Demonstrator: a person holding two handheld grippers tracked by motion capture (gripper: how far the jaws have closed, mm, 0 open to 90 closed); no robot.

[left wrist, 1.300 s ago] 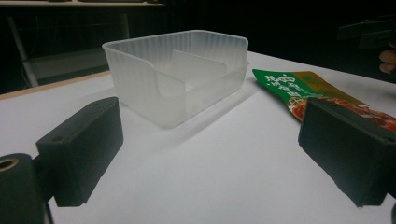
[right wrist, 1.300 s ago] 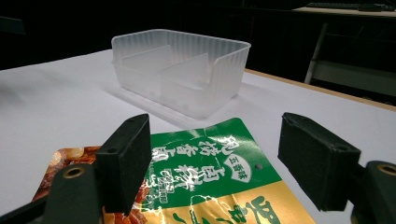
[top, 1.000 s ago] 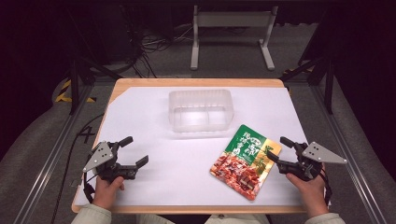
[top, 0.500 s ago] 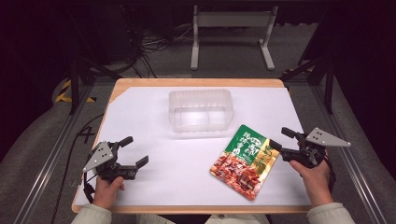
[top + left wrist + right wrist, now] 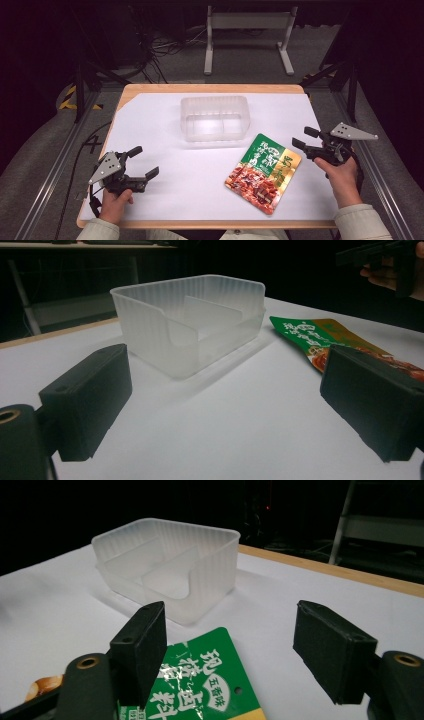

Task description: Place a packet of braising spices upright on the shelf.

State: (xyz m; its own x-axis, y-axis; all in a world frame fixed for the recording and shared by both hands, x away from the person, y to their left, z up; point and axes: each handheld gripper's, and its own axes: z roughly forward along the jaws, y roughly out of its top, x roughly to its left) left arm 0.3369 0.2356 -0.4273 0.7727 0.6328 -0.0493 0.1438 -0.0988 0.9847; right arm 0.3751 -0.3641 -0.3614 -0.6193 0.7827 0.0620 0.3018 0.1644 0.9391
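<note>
Table covered in a white sheet, pale wood edge showing at 12 o'clock.

Clear plastic tray just past centre toward 12 o'clock; translucent, ribbed walls, rounded corners, inner divider making two compartments, both empty. Probably light, thin-walled, likely to flex or skid if pushed at one corner.

Food pouch flat on the sheet at about 4 o'clock from centre, well apart from the tray, long axis tilted. Glossy printed film: green band at the far end, yellow strip along one edge, red-brown food picture at the near end. Small hang hole visible near the green end in the right gripper view. Judged light, limp and slippery; lying flat, so hard to get a jaw under. Best hold probably the flat sealed margin at the green end or a corner, pinched across the film; likely to sag from a single hold.

Left gripper at 8 o'clock, resting low by the table edge, jaws spread, nothing between them.

Right gripper at 3 o'clock, raised off the sheet just beside the pouch's green end, jaws spread wide, holding nothing.
</note>
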